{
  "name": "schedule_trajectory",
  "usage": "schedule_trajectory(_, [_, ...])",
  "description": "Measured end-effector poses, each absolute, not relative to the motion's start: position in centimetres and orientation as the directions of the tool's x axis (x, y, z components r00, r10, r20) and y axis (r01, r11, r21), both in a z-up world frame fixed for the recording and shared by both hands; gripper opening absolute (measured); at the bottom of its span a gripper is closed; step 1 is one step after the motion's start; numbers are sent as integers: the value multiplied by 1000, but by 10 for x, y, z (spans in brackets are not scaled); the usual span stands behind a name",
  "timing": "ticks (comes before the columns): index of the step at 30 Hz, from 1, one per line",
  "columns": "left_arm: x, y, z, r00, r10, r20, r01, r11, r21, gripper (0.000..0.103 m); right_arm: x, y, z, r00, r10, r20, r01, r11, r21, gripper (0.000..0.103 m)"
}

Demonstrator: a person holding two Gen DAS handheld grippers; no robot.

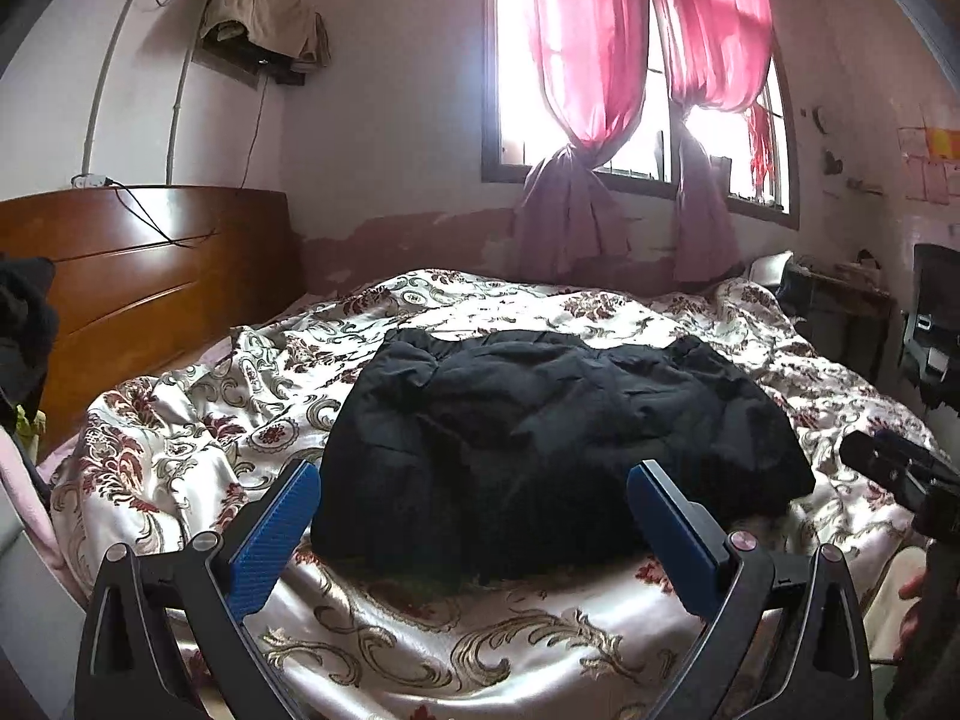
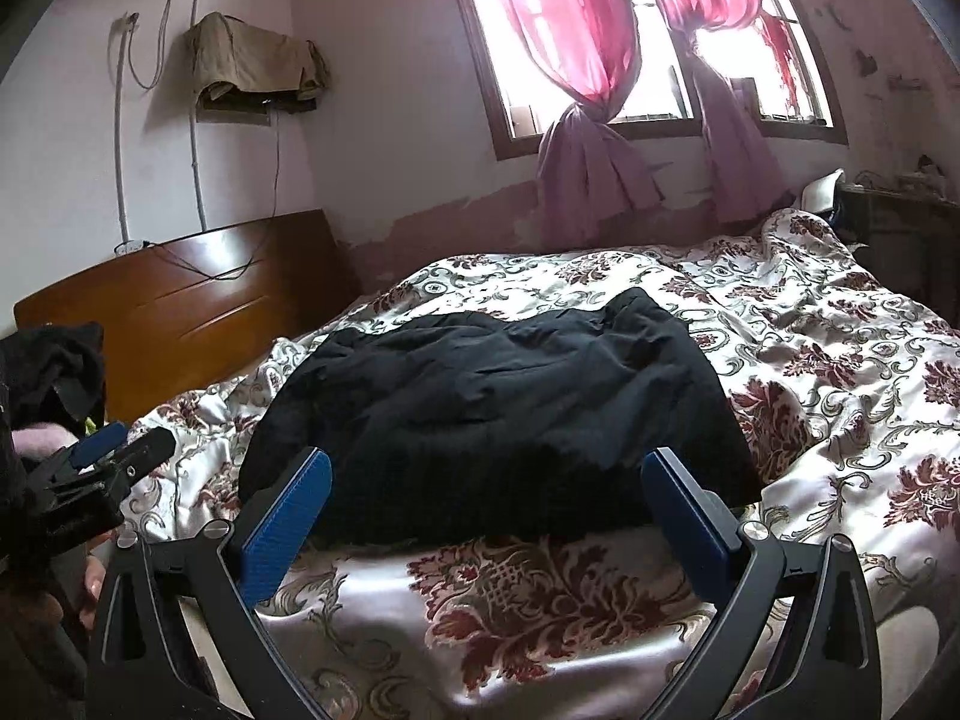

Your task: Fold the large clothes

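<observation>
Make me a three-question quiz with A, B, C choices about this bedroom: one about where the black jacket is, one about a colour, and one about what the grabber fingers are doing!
1. Where does the black jacket lie?
A. On the floral bedspread
B. On the wooden headboard
C. On the window sill

2. What colour are the curtains?
A. Green
B. Pink
C. Yellow

3. How do the left gripper and right gripper stand?
A. Both shut on the jacket
B. One open, one shut
C. Both open, holding nothing

Answers:
1 A: the black jacket rests in a folded bundle on the floral bedspread, apart from the wooden headboard.
2 B: the curtains at the window glow pink.
3 C: the left gripper and right gripper each show blue fingers spread wide, short of the jacket.
</observation>
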State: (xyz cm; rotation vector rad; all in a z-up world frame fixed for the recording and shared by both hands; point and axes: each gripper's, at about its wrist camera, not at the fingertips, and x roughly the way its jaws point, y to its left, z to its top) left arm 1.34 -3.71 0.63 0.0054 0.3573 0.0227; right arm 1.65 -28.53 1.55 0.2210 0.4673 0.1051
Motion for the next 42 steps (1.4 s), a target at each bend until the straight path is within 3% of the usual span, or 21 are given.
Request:
schedule_trajectory(18, [12, -35, -17, 920, 38, -391, -34, 999, 18, 103, 17, -271, -7, 847, 180, -501, -86, 975, 205, 102])
schedule_trajectory(42, [13, -35, -31, 923, 29, -385, -24, 1000, 16, 103, 21, -261, -15, 841, 182, -509, -104, 979, 178, 102])
